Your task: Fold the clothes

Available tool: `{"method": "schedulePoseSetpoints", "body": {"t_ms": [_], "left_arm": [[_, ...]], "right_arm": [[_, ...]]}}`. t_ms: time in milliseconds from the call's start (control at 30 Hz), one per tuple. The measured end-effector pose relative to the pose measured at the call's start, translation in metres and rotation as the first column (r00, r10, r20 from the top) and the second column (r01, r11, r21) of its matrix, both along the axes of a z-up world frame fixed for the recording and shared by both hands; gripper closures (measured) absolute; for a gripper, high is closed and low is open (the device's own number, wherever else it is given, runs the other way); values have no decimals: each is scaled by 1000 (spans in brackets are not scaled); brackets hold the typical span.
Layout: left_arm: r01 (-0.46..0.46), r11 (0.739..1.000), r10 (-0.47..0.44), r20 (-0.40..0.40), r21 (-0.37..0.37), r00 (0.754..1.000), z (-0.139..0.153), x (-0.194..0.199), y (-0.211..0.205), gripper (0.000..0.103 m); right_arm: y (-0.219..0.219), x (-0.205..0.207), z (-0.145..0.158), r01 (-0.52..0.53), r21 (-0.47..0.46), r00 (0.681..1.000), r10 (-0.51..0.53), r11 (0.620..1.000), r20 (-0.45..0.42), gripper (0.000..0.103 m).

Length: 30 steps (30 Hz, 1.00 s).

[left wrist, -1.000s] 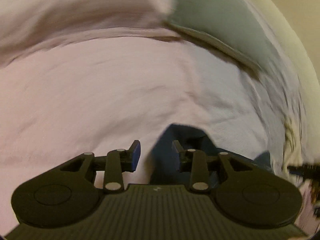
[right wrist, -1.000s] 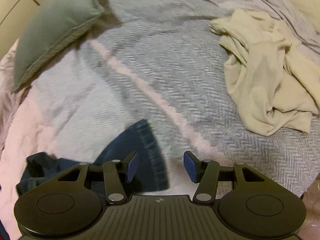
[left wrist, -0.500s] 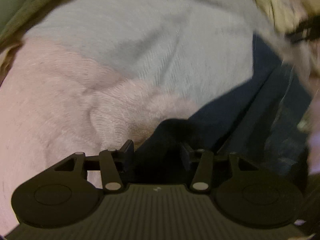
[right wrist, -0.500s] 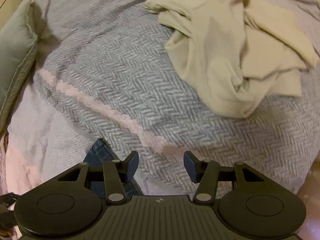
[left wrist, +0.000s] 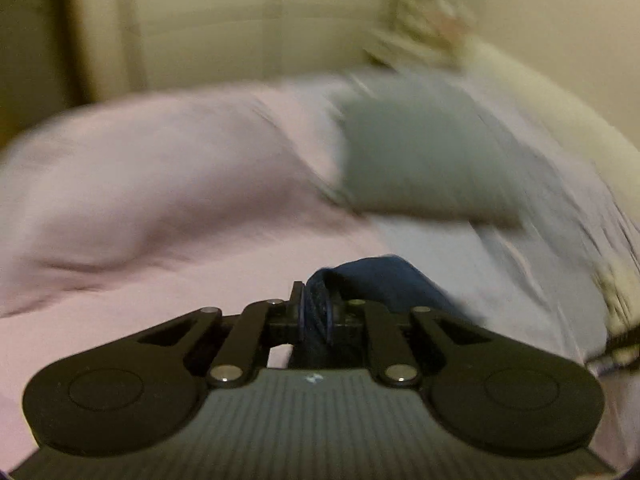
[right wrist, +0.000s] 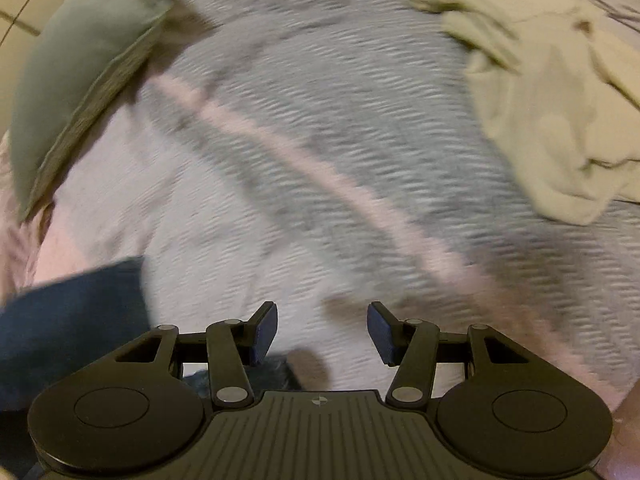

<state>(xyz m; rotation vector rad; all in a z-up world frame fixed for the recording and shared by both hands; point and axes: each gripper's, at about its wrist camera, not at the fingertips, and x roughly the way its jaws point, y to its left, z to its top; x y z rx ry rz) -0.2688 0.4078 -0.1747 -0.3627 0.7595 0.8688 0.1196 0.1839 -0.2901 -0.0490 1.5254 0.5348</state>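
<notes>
While left gripper closes on jeans, right gripper agape, empty

Dark blue jeans, grey herringbone blanket, cream garment.

Blurred pillow — dark blue jeans cut off by the edge.

Grey-blanketed bed: green pillow, cream garment, jeans.
</notes>
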Motion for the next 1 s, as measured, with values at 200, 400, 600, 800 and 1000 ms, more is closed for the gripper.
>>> {"method": "schedulePoseSetpoints", "body": {"t_ms": [200,400,600,800,1000], "left_arm": [[-236,963,251,-113,127,961,48,-40,-11,68],[-365,931,365,-62,7,929,50,-108,-9,69],[-349,923,343,-61,-160,937,16,-151,11,66],[-152,960,136,-82,-234,987,-46,-133,55,65],[60,950,-117,-171,-306,978,-128,-90,107,62]], "right_arm": [[32,-26,15,-89,85,996,90,992,-13,50],[32,-45,43,-212,151,977,204,965,67,50],[13,-57,39,-267,77,960,257,961,113,50],[25,-65,39,-261,20,949,252,965,189,50],[70,-93,46,-309,5,913,295,951,282,50]]}}
